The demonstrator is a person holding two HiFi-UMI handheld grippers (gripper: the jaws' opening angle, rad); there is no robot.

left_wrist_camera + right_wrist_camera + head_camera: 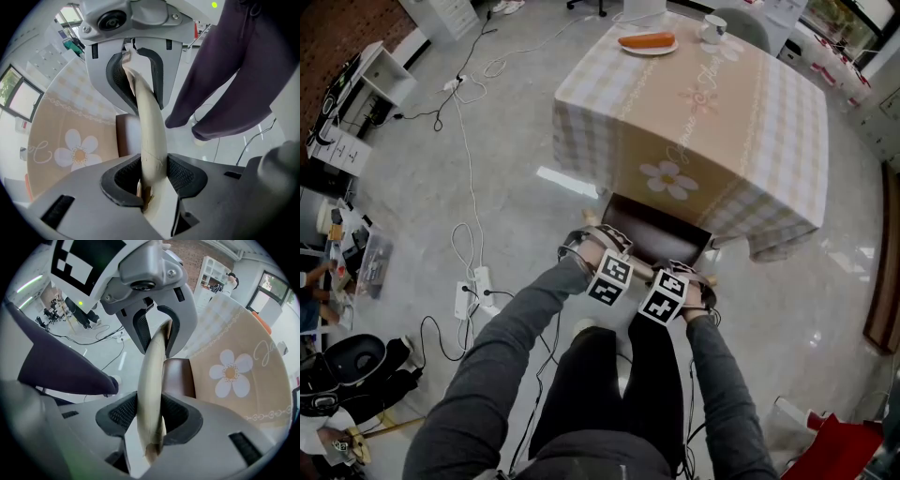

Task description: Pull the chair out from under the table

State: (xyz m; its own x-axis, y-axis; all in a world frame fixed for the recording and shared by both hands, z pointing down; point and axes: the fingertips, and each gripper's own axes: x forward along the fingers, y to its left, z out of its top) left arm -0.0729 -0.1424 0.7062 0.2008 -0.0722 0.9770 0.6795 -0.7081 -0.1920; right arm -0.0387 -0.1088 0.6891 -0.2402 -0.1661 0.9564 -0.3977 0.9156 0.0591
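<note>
A chair with a dark brown seat (656,234) and a pale wooden backrest stands at the near side of the table (712,112), its seat partly under the hanging checked cloth. My left gripper (602,264) is shut on the backrest's top rail (150,126), which runs between both pads. My right gripper (680,281) is shut on the same rail (153,380) a little to the right. The brown seat (180,376) shows past the rail in both gripper views. The marker cubes hide the rail in the head view.
The tablecloth bears a daisy print (668,178); a plate with a carrot (647,42) and a cup (712,28) sit at the far edge. A power strip and cables (473,291) lie on the floor at left. My legs (609,394) stand right behind the chair.
</note>
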